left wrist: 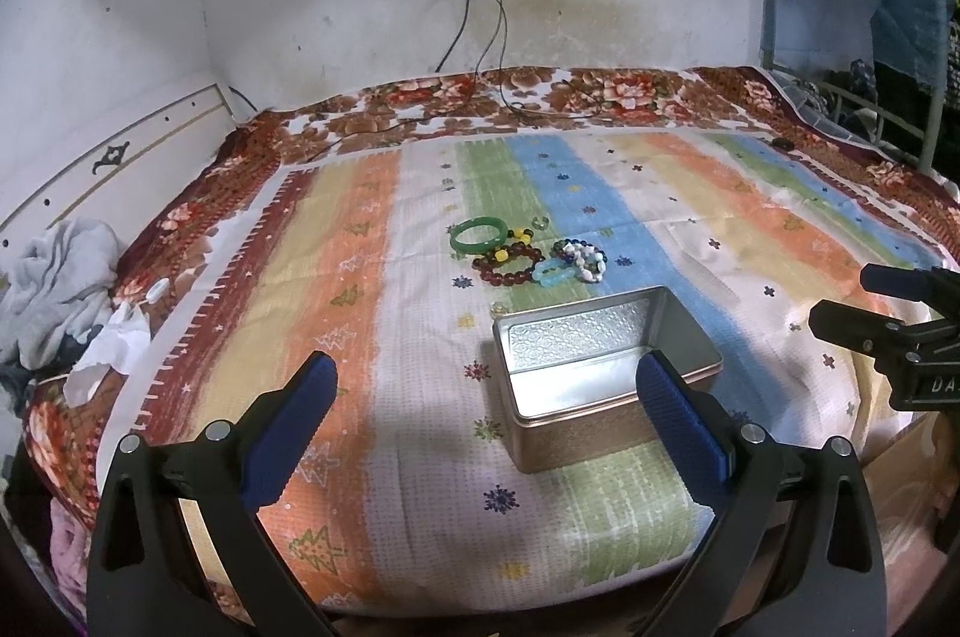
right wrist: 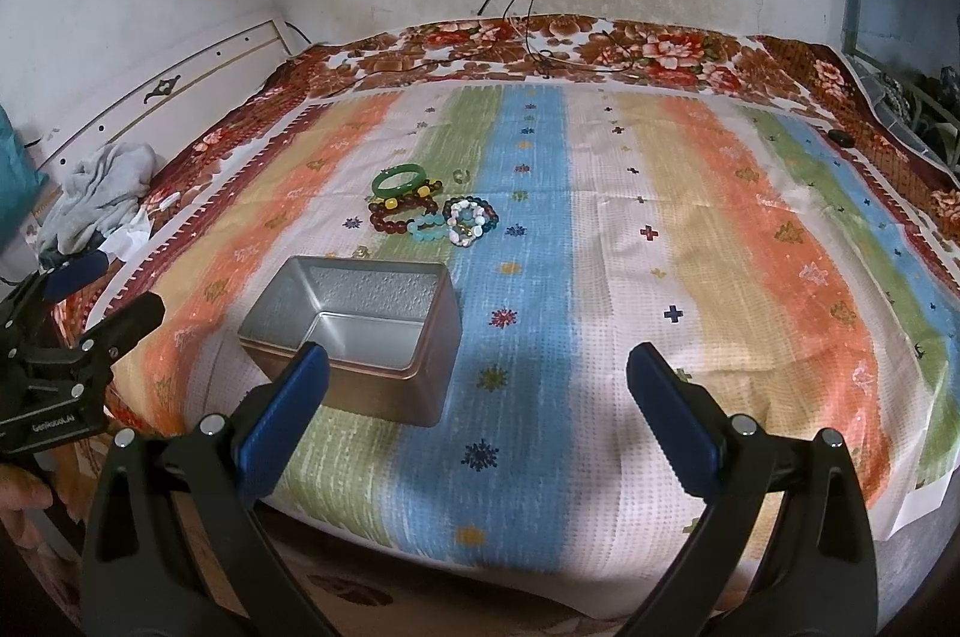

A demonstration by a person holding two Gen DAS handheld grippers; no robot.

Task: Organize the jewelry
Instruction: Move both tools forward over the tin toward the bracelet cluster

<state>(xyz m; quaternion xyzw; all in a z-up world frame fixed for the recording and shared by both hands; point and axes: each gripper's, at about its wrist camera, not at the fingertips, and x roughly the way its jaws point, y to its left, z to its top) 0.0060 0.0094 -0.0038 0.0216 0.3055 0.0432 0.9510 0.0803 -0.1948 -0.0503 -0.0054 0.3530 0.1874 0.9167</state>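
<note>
An open, empty metal tin (left wrist: 600, 373) stands on the striped cloth; it also shows in the right wrist view (right wrist: 360, 337). Beyond it lies a cluster of jewelry: a green bangle (left wrist: 478, 234) (right wrist: 399, 178), a dark red bead bracelet (left wrist: 503, 265) (right wrist: 393, 212), a pale blue bracelet (left wrist: 551, 272) (right wrist: 427, 228) and a white and dark bead bracelet (left wrist: 583, 258) (right wrist: 471, 218). A small ring (left wrist: 539, 223) lies behind. My left gripper (left wrist: 486, 376) is open and empty, near the tin. My right gripper (right wrist: 477, 367) is open and empty, right of the tin.
The striped cloth (right wrist: 690, 247) covers a bed with a floral blanket (left wrist: 540, 97). Grey clothes (left wrist: 54, 277) are piled at the left. Cables (left wrist: 492, 37) hang from a wall socket onto the bed. The right gripper's body (left wrist: 900, 337) shows at the right edge.
</note>
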